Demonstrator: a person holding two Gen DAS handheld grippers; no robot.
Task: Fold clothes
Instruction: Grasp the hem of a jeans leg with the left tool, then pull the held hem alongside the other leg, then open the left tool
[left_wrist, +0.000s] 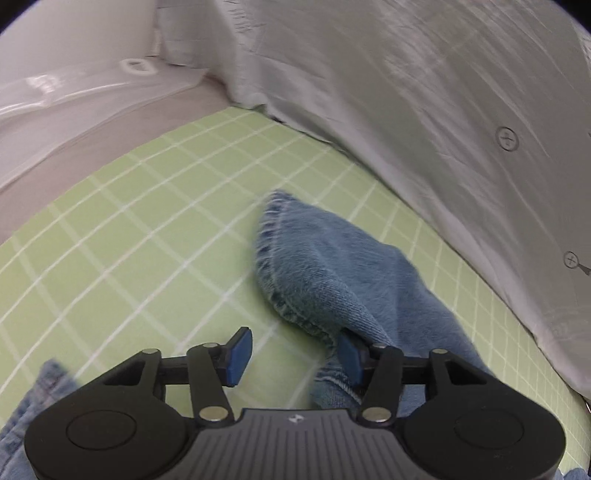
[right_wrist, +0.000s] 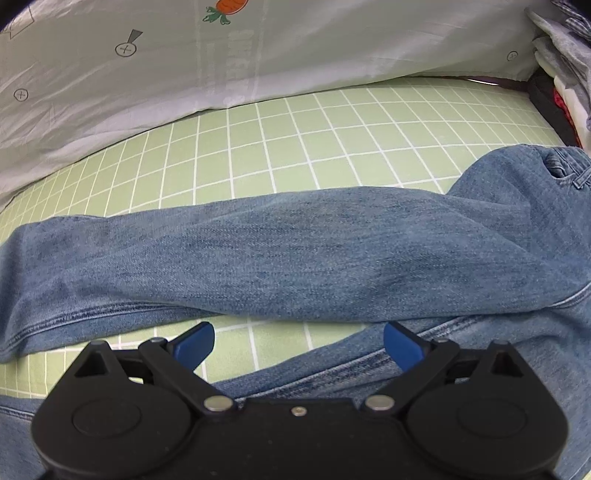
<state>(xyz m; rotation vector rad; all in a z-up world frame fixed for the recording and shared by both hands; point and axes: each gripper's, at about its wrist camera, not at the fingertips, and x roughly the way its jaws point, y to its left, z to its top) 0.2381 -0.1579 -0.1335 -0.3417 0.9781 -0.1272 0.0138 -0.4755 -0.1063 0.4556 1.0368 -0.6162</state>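
Note:
A pair of blue jeans (right_wrist: 295, 251) lies across a green checked sheet (right_wrist: 295, 136). One leg stretches left to right in the right wrist view, and the waist is at the right. My right gripper (right_wrist: 299, 347) hovers open just in front of that leg, over the gap between the two legs. In the left wrist view a leg's hem end (left_wrist: 314, 266) lies on the sheet (left_wrist: 147, 221). My left gripper (left_wrist: 295, 354) is open. Its right finger (left_wrist: 349, 356) touches the hem's edge, with denim draped over it, while the left finger is free.
A white duvet (left_wrist: 424, 110) with small printed marks borders the sheet's far side, seen also as the white duvet (right_wrist: 184, 55) with a carrot print. A pile of clothes (right_wrist: 557, 74) sits at the far right. A white plastic cover (left_wrist: 74, 92) lies at the upper left.

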